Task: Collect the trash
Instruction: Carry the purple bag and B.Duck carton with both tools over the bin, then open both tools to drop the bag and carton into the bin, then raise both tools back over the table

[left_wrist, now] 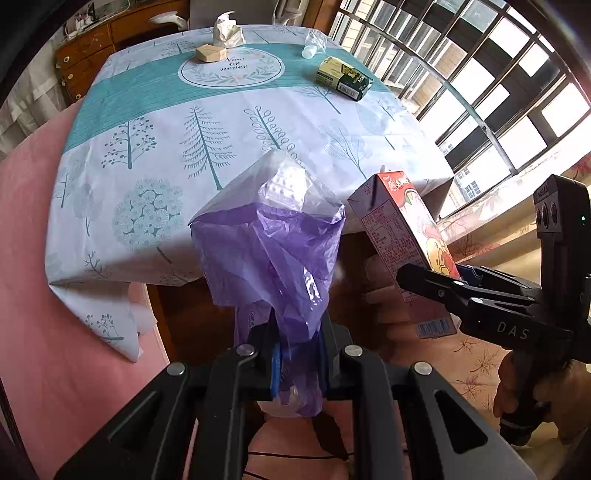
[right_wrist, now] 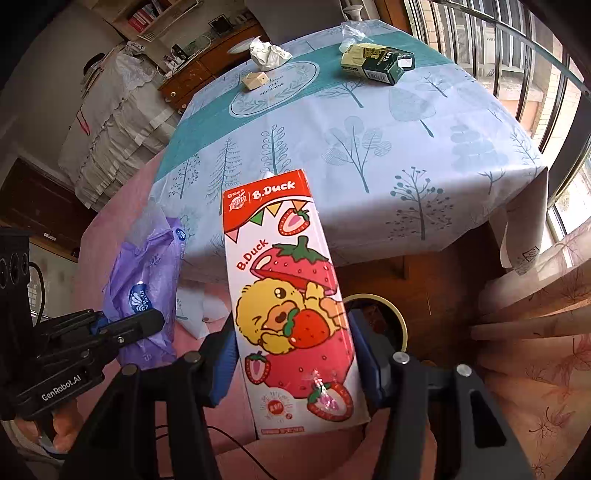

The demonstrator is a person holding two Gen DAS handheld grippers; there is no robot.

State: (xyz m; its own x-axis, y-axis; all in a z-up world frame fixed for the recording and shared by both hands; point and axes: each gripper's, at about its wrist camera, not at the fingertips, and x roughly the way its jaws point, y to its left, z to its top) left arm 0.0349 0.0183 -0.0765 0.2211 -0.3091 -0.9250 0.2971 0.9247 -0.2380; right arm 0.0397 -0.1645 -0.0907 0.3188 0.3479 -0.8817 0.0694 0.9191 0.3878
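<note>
Left wrist view: my left gripper [left_wrist: 297,354] is clamped on a purple plastic bag [left_wrist: 273,254] at the table's [left_wrist: 147,122] near edge. To its right, my right gripper [right_wrist: 293,360] grips the strawberry carton [right_wrist: 291,295] by its sides. On the far tablecloth lie crumpled tissue [left_wrist: 227,29], a small tan box [left_wrist: 210,52] and a green carton [left_wrist: 345,77].
</note>
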